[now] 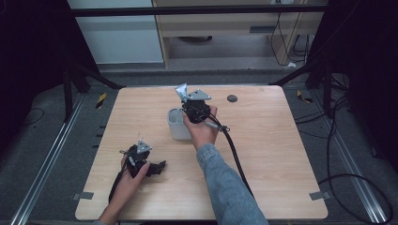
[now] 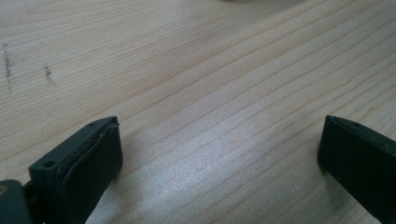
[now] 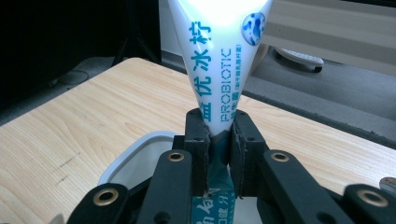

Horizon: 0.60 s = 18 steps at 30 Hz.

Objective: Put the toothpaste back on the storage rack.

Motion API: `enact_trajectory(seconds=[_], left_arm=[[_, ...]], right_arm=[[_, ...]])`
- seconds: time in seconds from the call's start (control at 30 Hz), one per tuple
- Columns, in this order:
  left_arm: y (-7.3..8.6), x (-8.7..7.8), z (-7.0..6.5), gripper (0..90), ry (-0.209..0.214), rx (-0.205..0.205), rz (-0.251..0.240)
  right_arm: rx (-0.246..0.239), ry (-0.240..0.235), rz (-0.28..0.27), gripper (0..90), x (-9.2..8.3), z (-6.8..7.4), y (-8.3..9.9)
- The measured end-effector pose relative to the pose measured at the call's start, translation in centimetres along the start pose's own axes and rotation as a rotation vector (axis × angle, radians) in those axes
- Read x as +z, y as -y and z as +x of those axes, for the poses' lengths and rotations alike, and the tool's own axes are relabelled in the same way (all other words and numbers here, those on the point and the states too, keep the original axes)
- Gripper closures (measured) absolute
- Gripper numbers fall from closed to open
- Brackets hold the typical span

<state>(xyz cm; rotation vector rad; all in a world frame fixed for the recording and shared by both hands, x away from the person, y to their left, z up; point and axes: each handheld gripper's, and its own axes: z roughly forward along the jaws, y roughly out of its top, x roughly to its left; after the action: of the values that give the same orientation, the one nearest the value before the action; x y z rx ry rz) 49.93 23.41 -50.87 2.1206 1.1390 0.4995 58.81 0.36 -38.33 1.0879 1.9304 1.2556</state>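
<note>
My right gripper (image 3: 219, 128) is shut on a white toothpaste tube (image 3: 219, 56) with blue print reading PROBIOTIC, whose flat end fans out above the jaws. In the high view that right gripper (image 1: 187, 101) holds the tube (image 1: 181, 90) over the far rim of a white cup (image 1: 177, 124) near the table's middle. Below the jaws the cup's rim (image 3: 133, 151) shows. My left gripper (image 1: 157, 168) rests low on the table at the front left, open, and its black pads (image 2: 100, 158) stand wide apart over bare wood.
The light wooden table (image 1: 263, 154) has a small dark round hole (image 1: 232, 98) at the back right. A thick black cable (image 1: 237, 159) trails from the right gripper across the table. Metal rails and floor cables run along both sides.
</note>
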Motion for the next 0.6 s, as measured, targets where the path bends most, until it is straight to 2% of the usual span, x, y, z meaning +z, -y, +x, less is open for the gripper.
enact_trajectory(seconds=[0.6], left_arm=[[0.0,0.0,0.0,0.0,-0.001,0.003,0.000]], right_arm=[[0.006,0.003,0.041,78.9,0.4,-0.1,1.3]])
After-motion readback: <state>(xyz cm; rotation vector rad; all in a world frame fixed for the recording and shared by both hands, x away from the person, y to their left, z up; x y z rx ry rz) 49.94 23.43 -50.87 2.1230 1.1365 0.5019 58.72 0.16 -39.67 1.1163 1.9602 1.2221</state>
